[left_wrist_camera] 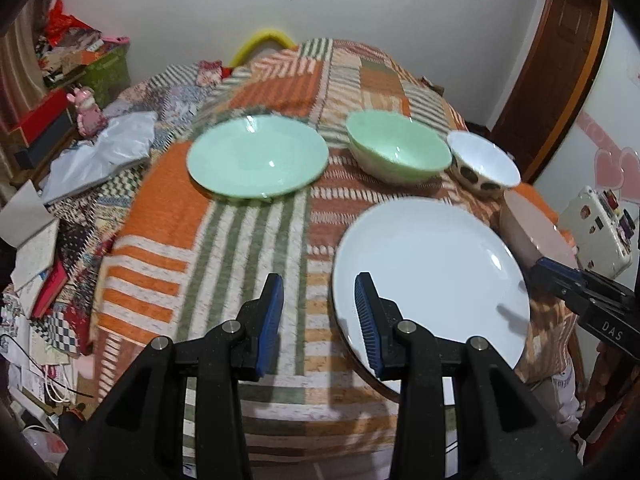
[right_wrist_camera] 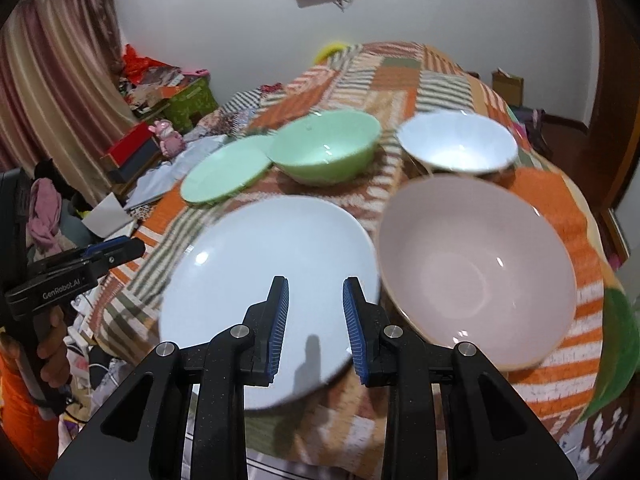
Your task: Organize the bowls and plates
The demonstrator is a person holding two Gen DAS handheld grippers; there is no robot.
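Left gripper (left_wrist_camera: 319,312) and right gripper (right_wrist_camera: 315,316) both empty, fingers slightly apart; round white ceramic plate (right_wrist_camera: 268,296) at quilted table's (left_wrist_camera: 208,248) near edge; pale pink bowl (right_wrist_camera: 478,272) just beside it; green plate (left_wrist_camera: 258,156), green bowl (left_wrist_camera: 398,150), white spotted bowl (left_wrist_camera: 484,164) toward far edge.

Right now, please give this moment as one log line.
left gripper: empty, jaws apart | right gripper: empty, jaws apart | white plate, pink bowl: on table, not held

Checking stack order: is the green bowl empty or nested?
Empty. The green bowl stands upright on the cloth with a bare interior and nothing stacked in it.
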